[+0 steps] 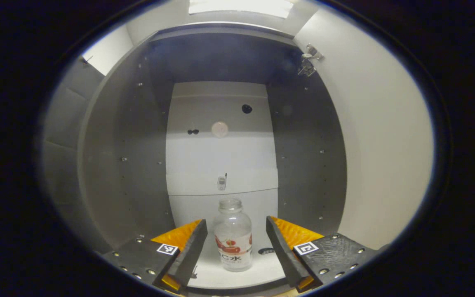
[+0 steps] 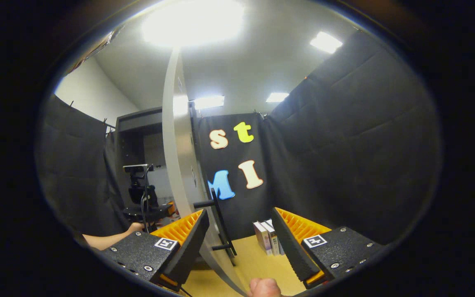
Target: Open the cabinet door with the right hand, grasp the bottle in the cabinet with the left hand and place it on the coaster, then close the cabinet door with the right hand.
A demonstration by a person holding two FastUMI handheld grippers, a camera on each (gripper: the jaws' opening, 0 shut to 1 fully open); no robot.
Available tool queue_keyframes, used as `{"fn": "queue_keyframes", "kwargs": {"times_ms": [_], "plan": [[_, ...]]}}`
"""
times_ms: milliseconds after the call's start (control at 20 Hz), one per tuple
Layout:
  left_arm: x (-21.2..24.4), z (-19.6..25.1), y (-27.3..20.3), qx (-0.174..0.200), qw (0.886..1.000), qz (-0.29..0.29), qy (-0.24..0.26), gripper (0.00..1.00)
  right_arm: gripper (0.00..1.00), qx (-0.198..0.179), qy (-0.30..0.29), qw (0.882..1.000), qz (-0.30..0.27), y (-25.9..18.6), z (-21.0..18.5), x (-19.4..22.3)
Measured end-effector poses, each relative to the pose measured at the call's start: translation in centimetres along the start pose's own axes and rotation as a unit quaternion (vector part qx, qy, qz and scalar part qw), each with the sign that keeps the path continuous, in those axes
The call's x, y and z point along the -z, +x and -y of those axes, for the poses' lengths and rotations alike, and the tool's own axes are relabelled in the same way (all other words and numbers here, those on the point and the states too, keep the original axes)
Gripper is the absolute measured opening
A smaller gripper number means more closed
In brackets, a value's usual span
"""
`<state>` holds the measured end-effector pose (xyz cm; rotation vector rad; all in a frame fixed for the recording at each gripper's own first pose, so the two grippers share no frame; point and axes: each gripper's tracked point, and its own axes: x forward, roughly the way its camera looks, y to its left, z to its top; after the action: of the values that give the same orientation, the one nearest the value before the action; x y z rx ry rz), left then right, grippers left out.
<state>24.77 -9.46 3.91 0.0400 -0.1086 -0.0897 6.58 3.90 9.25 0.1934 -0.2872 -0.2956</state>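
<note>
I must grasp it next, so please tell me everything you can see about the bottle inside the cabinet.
The small clear bottle with a white and red label stands upright on the pale floor of the dark grey cabinet, near its front edge. It looks like glass or clear plastic, seems empty, and its wide mouth has no cap. It stands between the open black fingers of the left hand-held gripper, which do not touch it. Only the floor touches it.

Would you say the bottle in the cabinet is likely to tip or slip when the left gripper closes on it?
The bottle looks clear, empty and uncapped, so probably light and easily knocked over. Its smooth sides may slip. The left gripper stands open either side, so an even squeeze should hold it.
</note>
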Motion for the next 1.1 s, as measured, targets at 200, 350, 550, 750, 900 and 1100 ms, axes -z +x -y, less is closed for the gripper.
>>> {"fn": "queue_keyframes", "kwargs": {"times_ms": [200, 350, 550, 750, 900, 1100], "plan": [[0.5, -0.9, 2.4, -0.001, 1.0, 0.014, -0.01, 0.87, 0.95, 0.027, 0.05, 0.998, 0.029, 0.0, 0.4, -1.1], [1.5, -1.1, 3.9, -0.005, 1.0, 0.01, -0.013, 0.86, 0.95, 0.039, 0.003, 0.998, 0.043, -0.5, 1.2, -1.6], [4.7, -0.5, 5.4, 0.005, 0.999, -0.029, -0.042, 0.86, 0.94, 0.053, -0.006, 0.997, 0.059, -0.6, 1.2, -2.1], [5.6, -1.1, 5.5, -0.009, 0.998, -0.042, -0.045, 0.77, 0.94, 0.068, 0.003, 0.996, 0.058, -0.5, 1.3, -1.8], [3.6, -1.5, 3.8, -0.019, 0.999, -0.019, -0.019, 0.75, 0.94, 0.061, 0.009, 0.997, 0.055, -0.7, 1.2, -1.7], [0.2, -1.4, 1.4, -0.02, 1.0, 0.014, 0.007, 0.72, 0.95, 0.048, 0.025, 0.998, 0.034, 0.0, 1.3, -0.9]]}}
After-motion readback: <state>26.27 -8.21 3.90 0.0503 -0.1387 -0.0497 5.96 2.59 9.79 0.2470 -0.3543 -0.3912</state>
